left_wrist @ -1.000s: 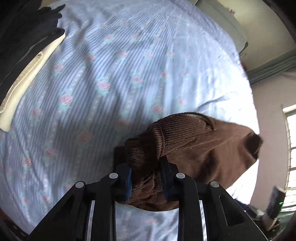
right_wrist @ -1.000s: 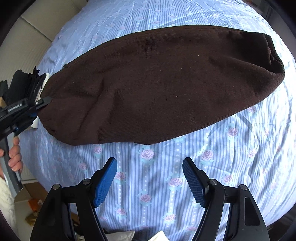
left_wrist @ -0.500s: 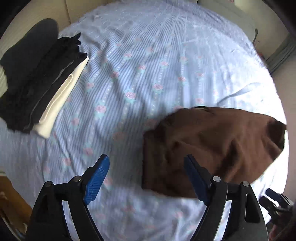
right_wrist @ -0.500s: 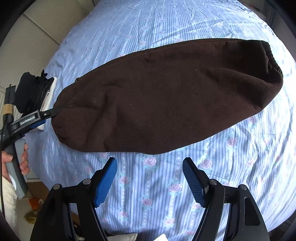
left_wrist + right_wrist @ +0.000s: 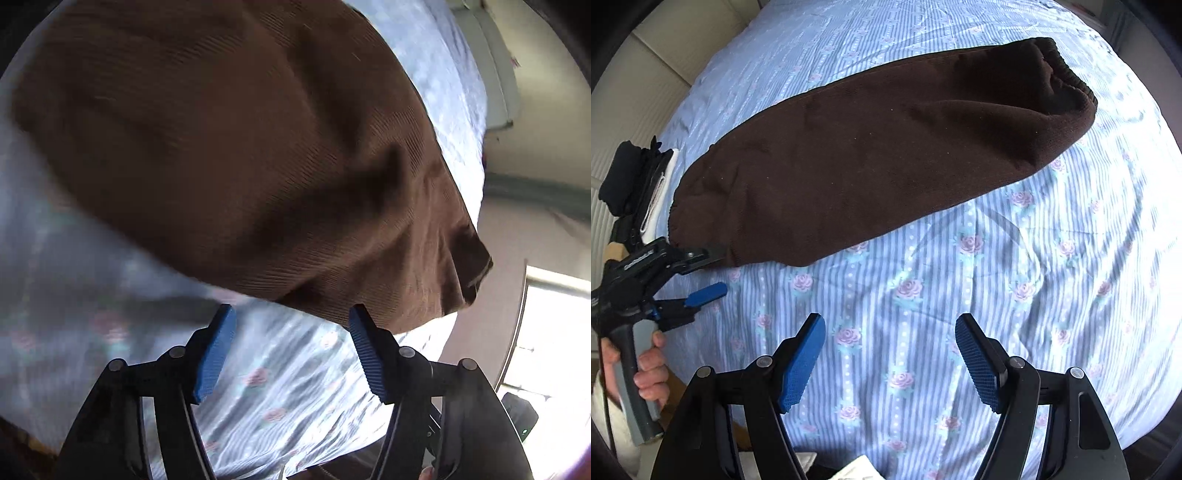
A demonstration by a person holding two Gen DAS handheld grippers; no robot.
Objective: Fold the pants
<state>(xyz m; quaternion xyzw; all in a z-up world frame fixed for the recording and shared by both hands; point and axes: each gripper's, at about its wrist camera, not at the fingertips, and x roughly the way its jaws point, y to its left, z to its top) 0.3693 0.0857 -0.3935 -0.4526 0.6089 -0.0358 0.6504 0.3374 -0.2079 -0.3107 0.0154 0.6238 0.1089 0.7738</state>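
Observation:
The brown corduroy pants lie folded lengthwise on the blue floral bed sheet, waistband at the far right. In the left wrist view the pants fill the upper frame, close and blurred. My left gripper is open and empty just short of the pants' edge; it also shows in the right wrist view, open beside the pants' left end, its upper finger touching the cloth. My right gripper is open and empty above the sheet, in front of the pants.
A stack of folded black and white clothes sits at the bed's left edge. A cream headboard lies behind. A wall and bright window are to the right of the bed.
My left gripper let go of the pants' end, opened, drew back, then swung close to the pants again. The pants now lie flat. My right gripper stayed open and pulled back a little.

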